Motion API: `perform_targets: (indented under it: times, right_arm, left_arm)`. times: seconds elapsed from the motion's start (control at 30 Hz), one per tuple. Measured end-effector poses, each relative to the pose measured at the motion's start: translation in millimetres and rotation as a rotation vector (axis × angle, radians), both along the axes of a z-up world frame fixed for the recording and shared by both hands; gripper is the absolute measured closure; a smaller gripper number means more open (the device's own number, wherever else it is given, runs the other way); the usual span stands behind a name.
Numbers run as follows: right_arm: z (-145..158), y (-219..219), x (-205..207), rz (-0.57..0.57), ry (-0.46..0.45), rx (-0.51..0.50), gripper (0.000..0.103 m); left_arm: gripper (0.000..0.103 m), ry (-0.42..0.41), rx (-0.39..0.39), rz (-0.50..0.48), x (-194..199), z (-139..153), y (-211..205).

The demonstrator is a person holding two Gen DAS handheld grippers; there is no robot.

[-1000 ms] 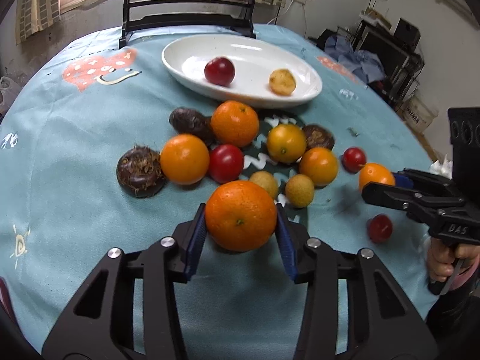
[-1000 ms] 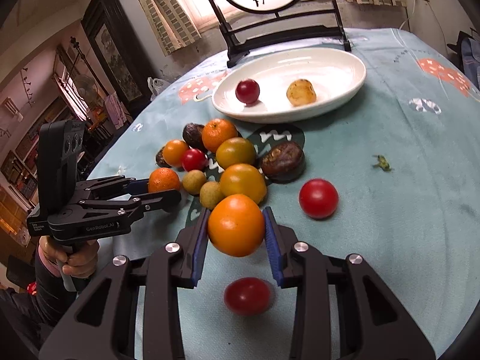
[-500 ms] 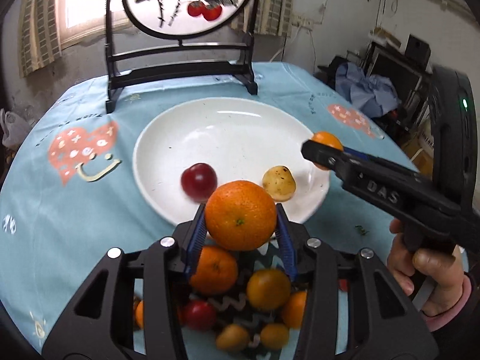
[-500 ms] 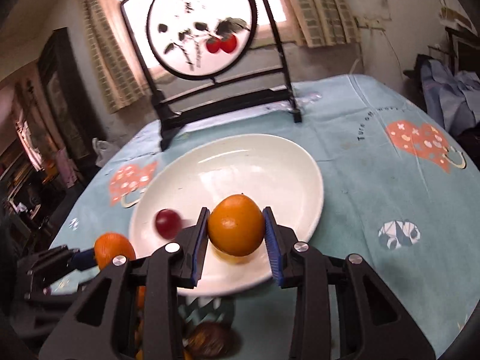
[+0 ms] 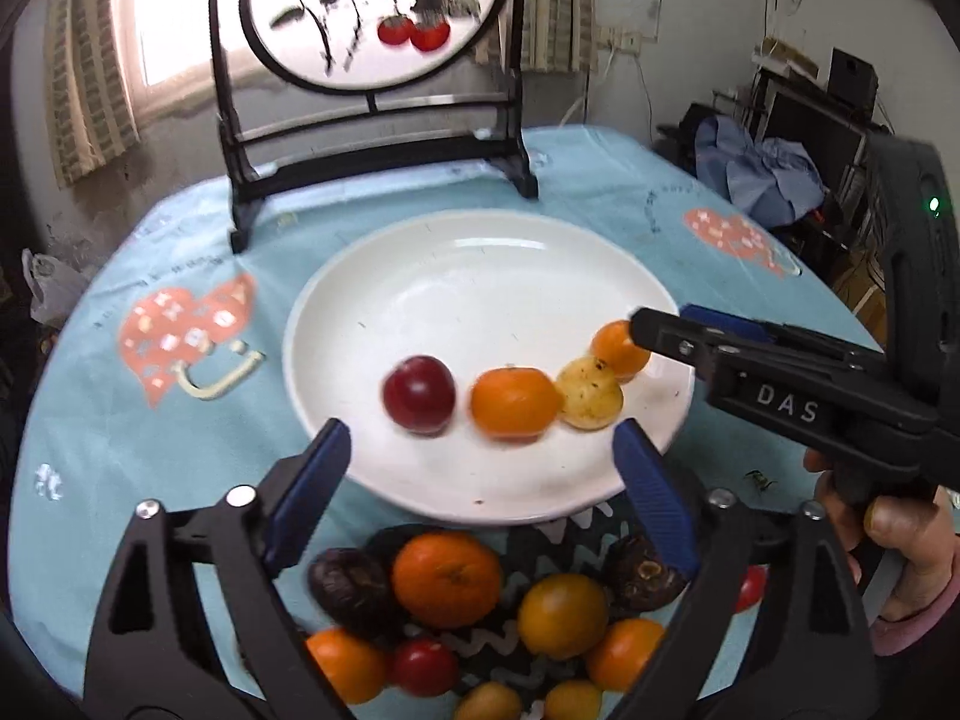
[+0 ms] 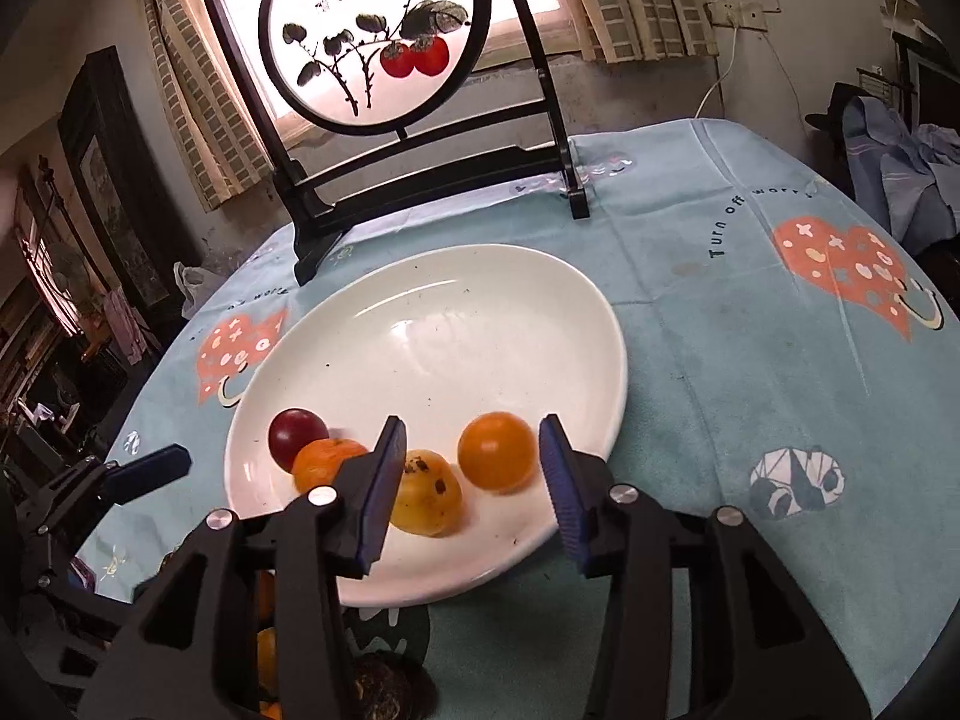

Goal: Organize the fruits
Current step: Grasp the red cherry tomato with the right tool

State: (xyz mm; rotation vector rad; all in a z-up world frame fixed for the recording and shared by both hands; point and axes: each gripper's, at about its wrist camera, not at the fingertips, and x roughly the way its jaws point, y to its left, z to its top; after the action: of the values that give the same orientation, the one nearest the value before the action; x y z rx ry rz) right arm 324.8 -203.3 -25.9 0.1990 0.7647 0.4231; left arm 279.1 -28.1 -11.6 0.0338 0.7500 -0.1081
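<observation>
**Both Hand-Held Grippers Released Over the Plate**

Left hand-held gripper: released, blue pads spread wide, nothing between them, positioned at the near rim of the white plate. Right hand-held gripper: likewise released, pads apart on either side of a smooth orange fruit without touching it.

Plate contents, left to right in the left wrist view: dark red plum; mandarin, orange, slightly flattened, dimpled skin; yellow speckled fruit, touching the mandarin; smooth orange fruit, glossy and round, just behind the yellow one. All four resting in the near half of the plate.

Remaining fruit pile: oranges, red tomatoes and dark brown fruits on the blue-clothed counter, just in front of the plate.

Changes since half a second ago: mandarin then clamped in the left hand-held gripper, now lying on the plate beside the plum; smooth orange fruit then clamped in the right hand-held gripper, now set down on the plate. Plate count raised from two to four.
</observation>
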Motion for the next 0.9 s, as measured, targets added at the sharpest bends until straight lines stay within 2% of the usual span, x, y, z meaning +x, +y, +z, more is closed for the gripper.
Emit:
perform_targets:
  times: [0.07,0.2,0.4,0.53,0.67,0.73,0.8,0.9]
  right_arm:
    - [2,-5,-10,0.000,0.003,0.016,0.056]
    - [-3,-9,-38,0.016,0.025,0.026,0.055]
    - [-16,-6,-78,0.081,0.078,0.023,0.055]
    - [-26,-5,-103,0.100,0.098,0.003,0.055]
    - [-25,-7,-124,0.100,0.078,-0.021,0.051]
    - [-22,-14,-132,0.098,0.065,0.025,0.051]
    - [-24,-17,-139,0.098,0.094,0.034,0.051]
    - [-27,-8,-160,0.149,0.113,-0.018,0.051]
  left_arm:
    - [0.004,-0.046,0.026,0.030,-15,9,10]
    - [0.002,-0.087,0.049,0.085,-42,11,34]
    - [0.002,-0.064,-0.020,0.179,-64,6,75]
    - [0.002,-0.028,-0.041,0.257,-64,-1,93]
    - [0.002,-0.006,-0.075,0.280,-65,-3,102]
    - [0.002,-0.007,-0.071,0.288,-67,-3,104]
    - [0.002,-0.010,-0.069,0.292,-69,-2,107]
    - [0.002,-0.010,-0.085,0.299,-72,-1,112]
